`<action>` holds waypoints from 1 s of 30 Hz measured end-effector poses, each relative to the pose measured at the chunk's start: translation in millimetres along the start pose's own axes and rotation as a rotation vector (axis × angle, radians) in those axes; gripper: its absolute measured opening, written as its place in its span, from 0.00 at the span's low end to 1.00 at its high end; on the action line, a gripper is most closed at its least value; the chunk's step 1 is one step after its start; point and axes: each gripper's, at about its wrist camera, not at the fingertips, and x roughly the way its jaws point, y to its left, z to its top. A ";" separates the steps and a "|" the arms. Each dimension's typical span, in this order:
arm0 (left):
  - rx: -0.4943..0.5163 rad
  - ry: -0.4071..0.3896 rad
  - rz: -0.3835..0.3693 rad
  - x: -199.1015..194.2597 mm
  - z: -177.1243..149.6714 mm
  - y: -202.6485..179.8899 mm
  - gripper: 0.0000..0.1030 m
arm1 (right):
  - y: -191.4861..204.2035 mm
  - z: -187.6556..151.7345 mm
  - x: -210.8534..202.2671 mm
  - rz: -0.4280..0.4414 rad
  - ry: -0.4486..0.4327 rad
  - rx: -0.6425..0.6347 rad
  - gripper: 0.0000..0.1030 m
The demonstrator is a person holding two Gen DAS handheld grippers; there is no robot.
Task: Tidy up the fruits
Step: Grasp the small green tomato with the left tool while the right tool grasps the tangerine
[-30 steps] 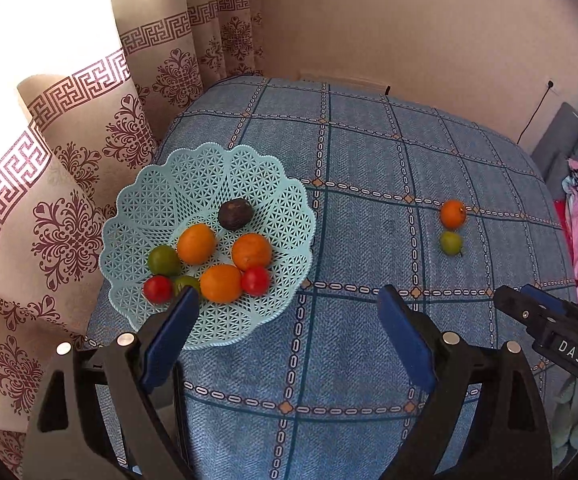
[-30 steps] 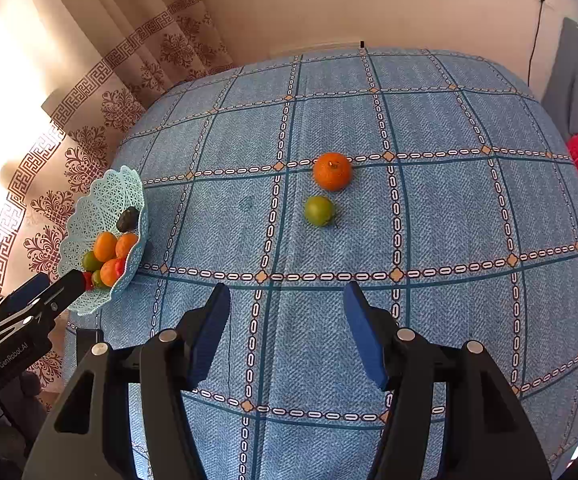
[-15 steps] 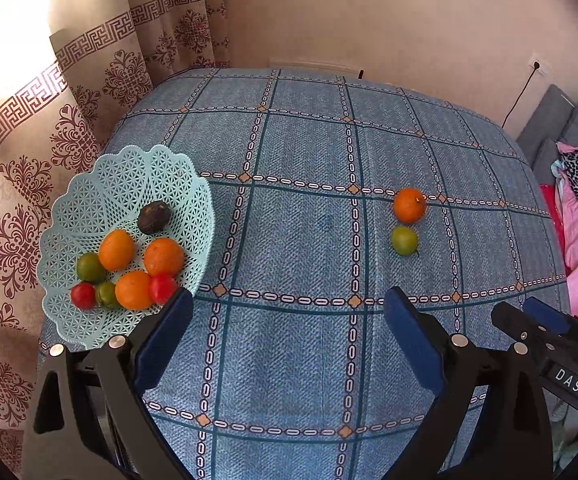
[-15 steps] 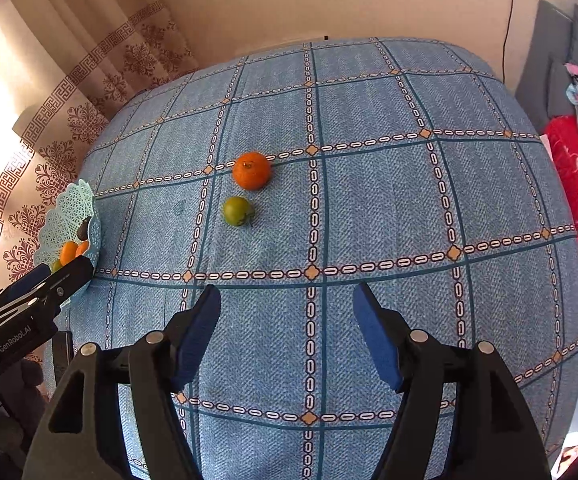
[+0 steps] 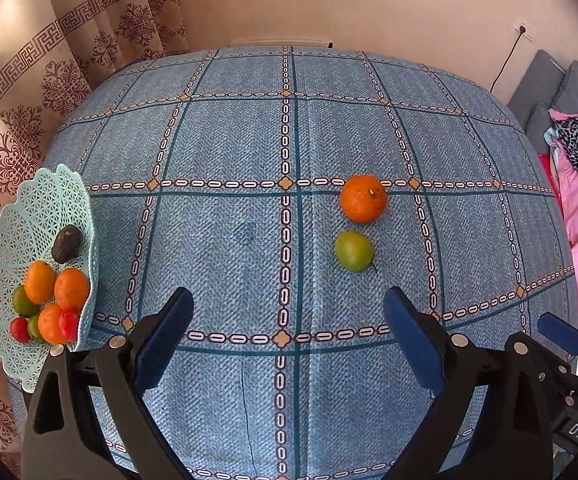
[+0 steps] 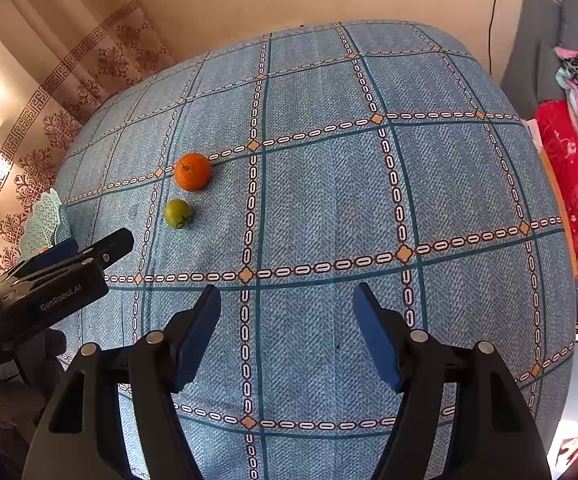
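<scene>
Blue checked cloth (image 5: 229,152) covers the table in the left wrist view. An orange (image 5: 363,199) and a green tomato (image 5: 354,251) lie just beside each other right of centre, the orange farther. At the left edge sits a pale green lattice basket (image 5: 29,216), partly cut off, holding oranges, red and green tomatoes and one dark fruit I cannot identify. The left gripper (image 5: 287,334) hangs near, jaws spread wide and empty.

From the right wrist view, orange (image 6: 192,171) and green tomato (image 6: 177,213) sit left of centre. The basket (image 6: 45,224) is mostly hidden behind the left gripper's body. The right gripper (image 6: 287,332) is parted, holding nothing.
</scene>
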 end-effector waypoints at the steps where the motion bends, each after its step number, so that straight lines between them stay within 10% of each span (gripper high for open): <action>1: -0.001 0.006 -0.003 4.2 2.4 -1.0 0.93 | -1.6 0.9 1.6 0.000 0.003 0.001 0.66; 17: 0.024 0.088 -0.040 56.4 22.9 -24.3 0.77 | -16.6 6.5 23.4 -0.023 0.040 0.030 0.66; 30: 0.036 0.095 -0.092 69.6 27.1 -27.4 0.29 | -0.3 13.4 36.5 -0.051 0.054 -0.013 0.66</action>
